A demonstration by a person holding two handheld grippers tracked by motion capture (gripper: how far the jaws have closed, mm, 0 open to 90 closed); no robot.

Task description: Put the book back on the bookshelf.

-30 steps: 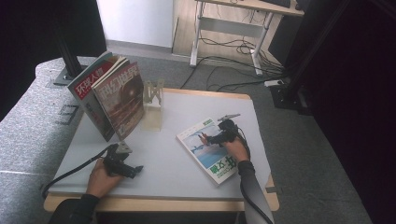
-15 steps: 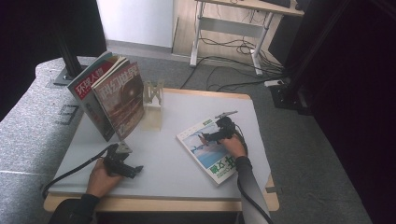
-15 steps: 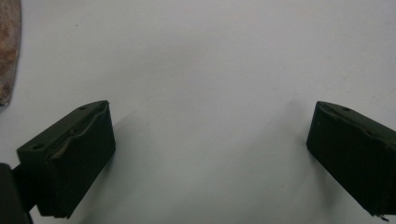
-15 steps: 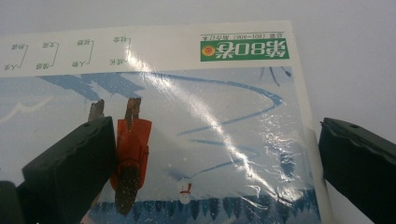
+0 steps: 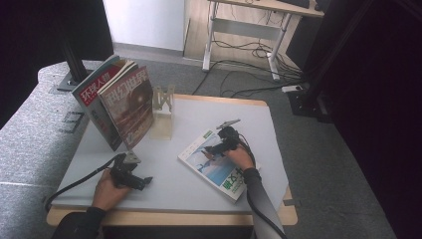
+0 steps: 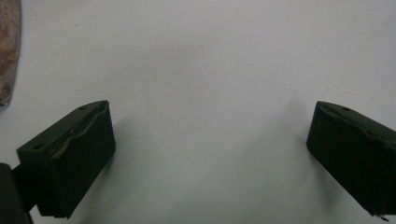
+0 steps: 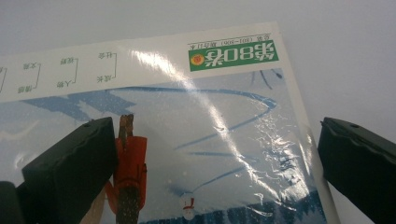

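Flat magazine [image 5: 219, 163] at table's [image 5: 199, 199] right-front, not yet lifted. Right gripper [image 5: 214, 149] over its far corner, jaws wide, gripping nothing. Left gripper [image 5: 137, 181] idle left of magazine, wide open, empty. Grasp and transfer to stand [image 5: 163, 99] pending.

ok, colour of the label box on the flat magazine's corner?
Green, on the magazine; right gripper view.

Bare table [image 5: 199, 184] lay open between the two grippers, and along the far right edge. The flat magazine [image 5: 219, 167] covered the near right (low, easy to pass over). At the far left, two upright magazines [image 5: 119, 104] leaned together, with a small clear stand [image 5: 163, 99] just right of them, blocking that corner.
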